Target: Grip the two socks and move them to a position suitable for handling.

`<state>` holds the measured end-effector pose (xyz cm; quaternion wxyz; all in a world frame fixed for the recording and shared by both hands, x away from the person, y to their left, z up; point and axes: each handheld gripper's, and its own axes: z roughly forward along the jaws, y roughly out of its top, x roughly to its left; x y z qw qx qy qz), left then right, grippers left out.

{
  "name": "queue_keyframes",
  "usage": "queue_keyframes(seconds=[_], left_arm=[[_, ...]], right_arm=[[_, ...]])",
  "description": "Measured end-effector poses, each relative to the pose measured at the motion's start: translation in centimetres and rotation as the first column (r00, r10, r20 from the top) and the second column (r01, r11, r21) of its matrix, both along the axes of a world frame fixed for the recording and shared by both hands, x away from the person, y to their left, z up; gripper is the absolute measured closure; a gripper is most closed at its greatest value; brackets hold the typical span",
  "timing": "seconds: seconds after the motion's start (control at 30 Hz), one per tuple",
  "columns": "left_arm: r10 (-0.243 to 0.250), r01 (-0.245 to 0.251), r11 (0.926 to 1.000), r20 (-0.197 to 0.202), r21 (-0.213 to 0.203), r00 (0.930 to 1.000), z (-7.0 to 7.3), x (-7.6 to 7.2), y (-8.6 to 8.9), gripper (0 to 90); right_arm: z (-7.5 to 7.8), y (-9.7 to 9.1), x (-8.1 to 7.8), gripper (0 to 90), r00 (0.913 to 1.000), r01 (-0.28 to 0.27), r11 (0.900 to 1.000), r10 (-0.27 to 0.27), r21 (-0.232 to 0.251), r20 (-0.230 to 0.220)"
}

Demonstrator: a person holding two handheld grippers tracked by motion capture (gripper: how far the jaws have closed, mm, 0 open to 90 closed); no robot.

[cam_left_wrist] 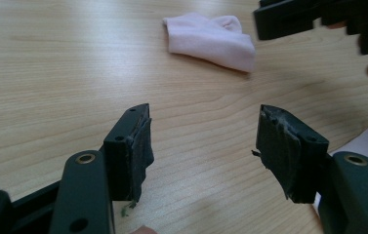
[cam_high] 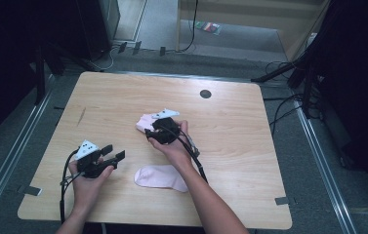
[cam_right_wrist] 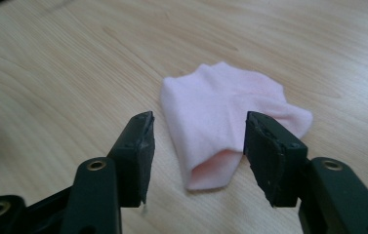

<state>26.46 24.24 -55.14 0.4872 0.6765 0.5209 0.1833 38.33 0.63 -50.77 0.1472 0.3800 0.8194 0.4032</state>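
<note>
My right fingers (cam_right_wrist: 197, 146) hang wide over a folded pale pink sock (cam_right_wrist: 220, 117) mid-tabletop (cam_high: 123, 97); my left fingers (cam_left_wrist: 203, 146) gape wide, holding nothing.

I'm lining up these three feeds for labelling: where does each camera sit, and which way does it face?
High view: above the person's side, looking forward and down on the table; forearms, left gripper, right gripper.
Left gripper view: rides the left gripper, looking low across the table at the folded sock; own open jaws.
Right gripper view: rides the right gripper, facing the same folded sock; own open jaws.
Shared: all three show that sock.
</note>
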Motion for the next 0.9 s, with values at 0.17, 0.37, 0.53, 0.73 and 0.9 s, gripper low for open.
queue_keyframes(seconds=[0.17, 0.37, 0.53, 0.73, 0.9], left_arm=[[0.0, 0.0, 1.0, -0.013, -0.009, 0.9999, 0.0, 0.1, 0.1, 39.3], [-0.006, 0.006, 1.0, -0.015, 0.001, 0.9999, 0.0, 0.1, -0.1, 40.4], [-0.006, 0.006, 1.0, -0.025, -0.001, 0.9997, -0.1, 0.2, 0.0, 41.2], [-0.008, 0.008, 0.9999, -0.029, -0.008, 0.9995, -0.1, 0.2, 0.0, 41.6], [-0.008, 0.007, 0.9999, -0.034, -0.012, 0.9994, -0.1, 0.2, 0.1, 42.1]], right_arm=[[-1.9, 1.6, 1.5, 38.3, 0.9998, 0.017, 0.9943, -0.017, -0.106, -0.005], [-3.4, 2.2, 2.5, 42.0, 0.9997, 0.025, 0.9885, -0.024, -0.149, 0.003], [-3.4, 2.5, 2.5, 78.3, 0.9999, 0.009, 0.9925, -0.01, -0.122, -0.007], [-1.9, 2.0, 1.8, 85.7, 0.9972, 0.073, 0.9946, -0.072, -0.073, 0.019], [1.0, 0.0, 0.6, 85.7, 0.9911, 0.13, 0.9915, -0.13, -0.01, 0.029]])
